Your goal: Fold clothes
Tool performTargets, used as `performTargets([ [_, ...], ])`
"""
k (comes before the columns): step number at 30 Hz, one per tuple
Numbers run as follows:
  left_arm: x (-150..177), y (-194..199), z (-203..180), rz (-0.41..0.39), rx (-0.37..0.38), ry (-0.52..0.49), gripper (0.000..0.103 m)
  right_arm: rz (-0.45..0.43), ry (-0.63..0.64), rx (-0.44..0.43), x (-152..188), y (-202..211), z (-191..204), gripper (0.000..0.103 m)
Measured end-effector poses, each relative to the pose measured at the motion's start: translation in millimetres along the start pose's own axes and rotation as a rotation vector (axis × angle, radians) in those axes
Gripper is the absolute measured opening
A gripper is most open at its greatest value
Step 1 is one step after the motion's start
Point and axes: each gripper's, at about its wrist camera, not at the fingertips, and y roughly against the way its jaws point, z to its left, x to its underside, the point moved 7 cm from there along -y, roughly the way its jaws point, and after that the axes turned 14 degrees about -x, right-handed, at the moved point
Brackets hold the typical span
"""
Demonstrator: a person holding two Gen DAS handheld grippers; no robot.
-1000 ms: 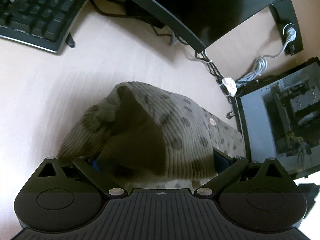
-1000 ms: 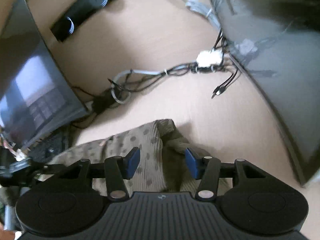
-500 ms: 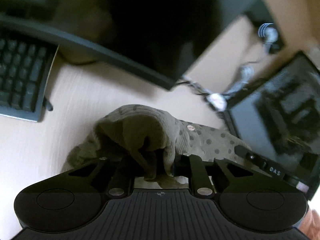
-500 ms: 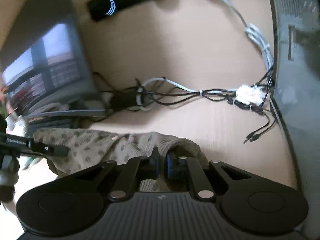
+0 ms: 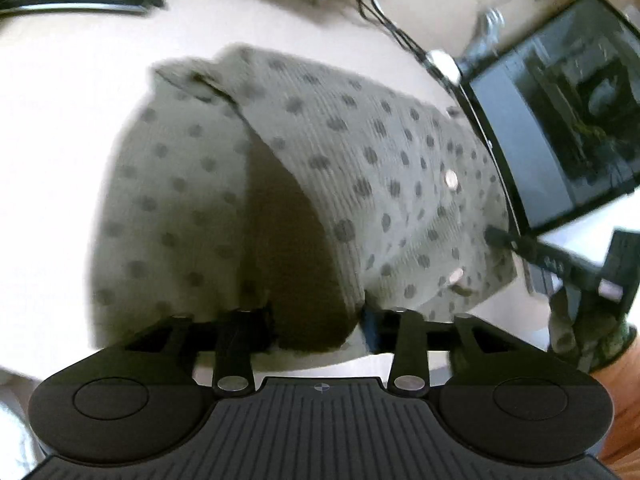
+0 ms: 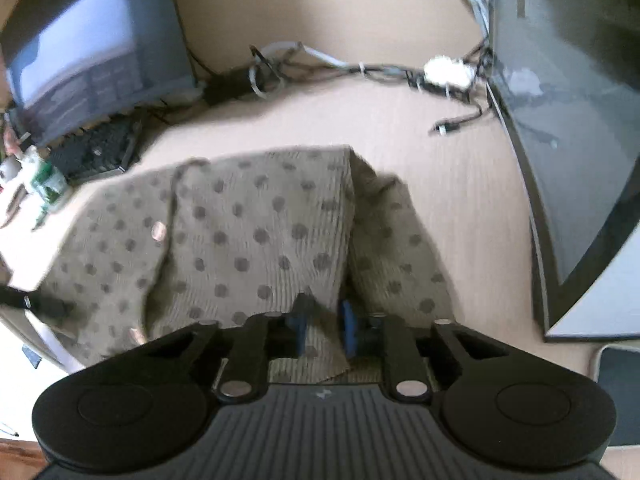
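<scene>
My left tongs (image 5: 316, 326) are opening; a dark fold of the olive-green ribbed garment with darker dots (image 5: 360, 168) bulges up between their fingers, and the blue pad on the right side sits just beside the cloth, so I cannot tell whether it still presses. My right tongs (image 6: 323, 328) are opening too, still narrow, with a tongue of the same garment (image 6: 256, 236) lying between the blue pads (image 6: 349, 326), which stand just clear of it.

The garment lies spread on the pale wooden surface (image 6: 460, 200), folded over itself, with small round buttons (image 5: 451, 178) along one flap. In the left view my right tongs show at the garment's right edge.

Just beyond the garment, a tangle of grey and black cables (image 6: 360, 68) runs across the surface. Left of the garment sits a black keyboard (image 6: 96, 152), and behind that a dark-framed screen (image 6: 96, 44). Right of the garment stands a glass-sided black computer case (image 6: 572, 120).
</scene>
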Motion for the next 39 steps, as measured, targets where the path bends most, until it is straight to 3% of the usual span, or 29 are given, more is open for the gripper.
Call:
performTargets([
  [1, -6, 14, 2, -0.034, 0.008, -0.001, 0.068, -0.027, 0.016, 0.005, -7, 5, 3, 0.042],
  [2, -14, 26, 0, -0.078, 0.020, -0.007, 0.072, -0.054, 0.032, 0.011, -13, 11, 6, 0.047],
  [5, -38, 65, -8, -0.212, 0.059, -0.030, 0.080, -0.130, 0.072, 0.007, -36, 21, 17, 0.050],
  [9, -72, 72, -44, -0.313, 0.161, -0.046, 0.089, -0.199, 0.099, -0.059, -73, -2, 39, 0.058],
  [12, -77, 30, -60, -0.232, 0.208, -0.037, 0.092, -0.159, 0.065, -0.106, -87, -51, 36, 0.059],
  [15, -68, -28, -52, -0.095, 0.100, -0.040, 0.090, -0.025, 0.016, -0.066, -65, -104, 17, 0.060],
  [17, -66, -54, -37, -0.052, 0.045, -0.034, 0.085, -0.039, 0.009, -0.057, -55, -103, 16, 0.060],
  [20, -78, -52, -35, -0.055, 0.047, -0.013, 0.085, -0.073, -0.001, -0.033, -55, -76, 24, 0.062],
  [23, -84, -44, -37, -0.083, 0.011, -0.048, 0.088, -0.109, 0.100, 0.036, -39, -40, 38, 0.071],
  [25, -85, -41, -40, -0.093, -0.003, -0.063, 0.090, -0.073, 0.117, 0.068, -21, -36, 36, 0.072],
  [27, -83, -41, -41, -0.093, -0.009, -0.072, 0.090, 0.004, 0.066, 0.082, 4, -49, 26, 0.072],
  [30, -80, -36, -41, -0.102, -0.022, -0.092, 0.090, 0.008, 0.171, 0.143, 16, -57, 34, 0.074],
  [39, -84, -18, -37, -0.152, -0.057, -0.107, 0.093, -0.012, 0.156, 0.129, -14, -104, 39, 0.084],
])
